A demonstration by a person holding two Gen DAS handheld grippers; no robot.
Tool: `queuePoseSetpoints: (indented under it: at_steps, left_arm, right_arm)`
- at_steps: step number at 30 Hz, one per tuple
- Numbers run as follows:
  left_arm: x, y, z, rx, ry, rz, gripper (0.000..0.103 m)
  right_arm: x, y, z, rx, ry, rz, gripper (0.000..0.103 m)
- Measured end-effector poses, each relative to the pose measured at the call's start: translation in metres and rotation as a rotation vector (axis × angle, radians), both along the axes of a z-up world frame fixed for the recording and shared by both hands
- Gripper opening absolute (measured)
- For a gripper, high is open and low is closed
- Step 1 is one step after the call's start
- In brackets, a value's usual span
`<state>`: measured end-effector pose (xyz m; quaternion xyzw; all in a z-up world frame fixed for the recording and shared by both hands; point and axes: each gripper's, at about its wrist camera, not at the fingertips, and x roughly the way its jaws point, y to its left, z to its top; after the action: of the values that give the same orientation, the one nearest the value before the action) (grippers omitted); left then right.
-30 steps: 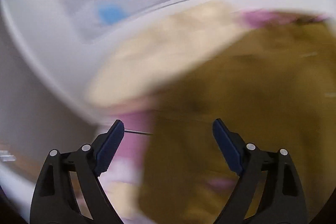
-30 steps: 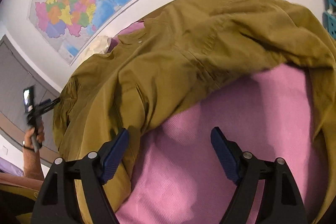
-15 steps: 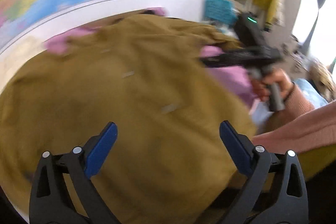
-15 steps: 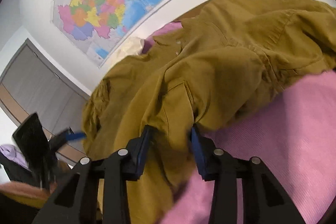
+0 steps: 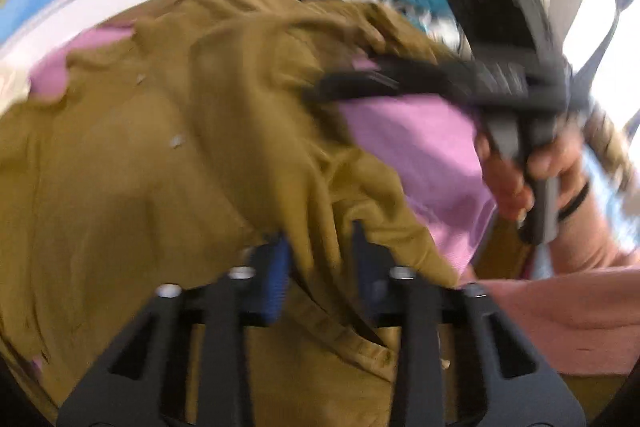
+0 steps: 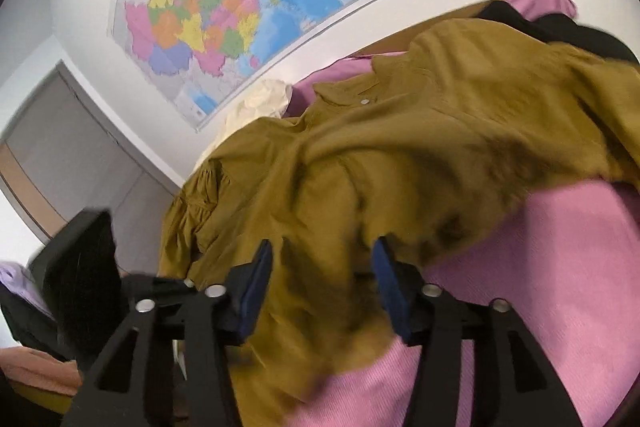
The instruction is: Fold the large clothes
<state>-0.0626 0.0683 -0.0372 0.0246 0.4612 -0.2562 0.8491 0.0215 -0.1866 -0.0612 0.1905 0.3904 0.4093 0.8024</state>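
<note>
Right wrist view only: wall map [image 6: 224, 7] above mustard shirt [image 6: 420, 155].

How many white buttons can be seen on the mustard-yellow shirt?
2 in the left wrist view: one white round button near the collar, another below it on the mustard-yellow cotton shirt. The picture is blurred, and folds may hide more.

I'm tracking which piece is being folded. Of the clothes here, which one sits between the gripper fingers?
The mustard shirt: its fabric lies between both the left gripper, closing, and the right gripper, opening. The cream garment lies apart by the wall.
</note>
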Motion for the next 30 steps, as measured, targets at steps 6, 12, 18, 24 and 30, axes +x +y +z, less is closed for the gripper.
queuePoseSetpoints:
  at_steps: [6,12,18,24,30]
  left_arm:
    - [0.008,0.069,0.033,-0.069,-0.055,0.191,0.011]
    - [0.02,0.083,0.034,-0.023,-0.038,0.249,0.011]
    - [0.019,0.091,0.043,-0.047,-0.036,0.246,0.015]
    - [0.002,0.091,0.058,-0.085,-0.088,0.234,0.039]
    - [0.003,0.074,0.036,-0.036,-0.048,0.176,0.054]
  right_arm:
    - [-0.012,-0.028,-0.035,0.059,0.072,-0.03,0.059]
    - [-0.03,0.025,-0.046,-0.098,0.019,0.092,0.073]
    - [-0.035,0.027,-0.027,-0.015,0.021,0.12,0.013]
    - [-0.132,-0.083,0.083,0.014,-0.183,-0.054,0.009]
    - [-0.151,-0.108,0.048,-0.273,0.006,-0.154,0.009]
